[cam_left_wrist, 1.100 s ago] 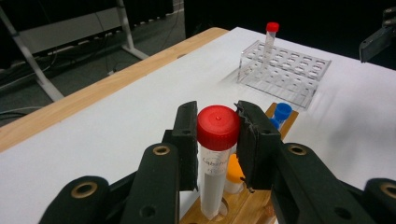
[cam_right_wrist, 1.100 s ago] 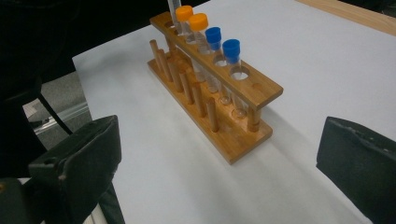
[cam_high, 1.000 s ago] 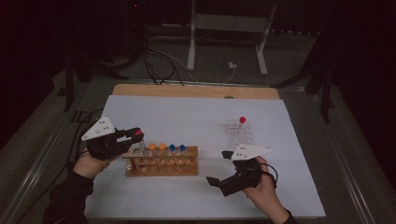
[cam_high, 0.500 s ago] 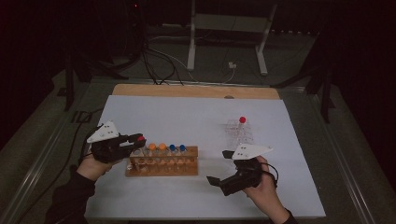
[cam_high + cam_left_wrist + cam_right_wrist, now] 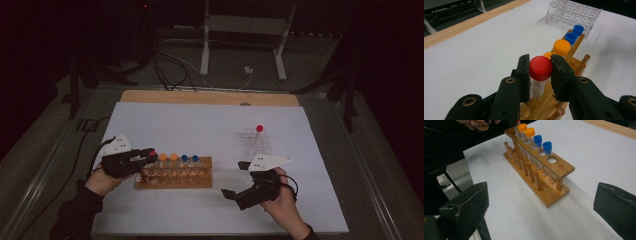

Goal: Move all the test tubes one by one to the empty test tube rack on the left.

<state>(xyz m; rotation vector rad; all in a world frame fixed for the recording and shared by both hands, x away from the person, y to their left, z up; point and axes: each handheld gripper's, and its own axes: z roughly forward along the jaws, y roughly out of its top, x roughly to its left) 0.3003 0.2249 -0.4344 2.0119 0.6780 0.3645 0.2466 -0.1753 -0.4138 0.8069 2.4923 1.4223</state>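
A wooden rack [image 5: 172, 180] lies on the white sheet with two orange-capped tubes [image 5: 168, 157] and two blue-capped tubes [image 5: 190, 158] standing in it. My left gripper [image 5: 150, 156] is shut on a red-capped tube [image 5: 540, 67], held upright at the rack's [image 5: 574, 60] left end, its lower part down at the rack's top bar. To the right of the rack, my right gripper [image 5: 234, 178] rests low on the sheet with its jaws wide open and nothing between them. In the right gripper view the rack [image 5: 559, 167] lies ahead.
A clear plastic rack [image 5: 256, 142] stands at the back right with one red-capped tube [image 5: 259, 128] in it. A wooden board edge [image 5: 210, 97] runs along the sheet's far side. Cables and a metal stand [image 5: 240, 30] lie beyond the table.
My left gripper has come down and a little to the right with the red-capped tube, closing on the rack's left end. The right gripper has stayed put.
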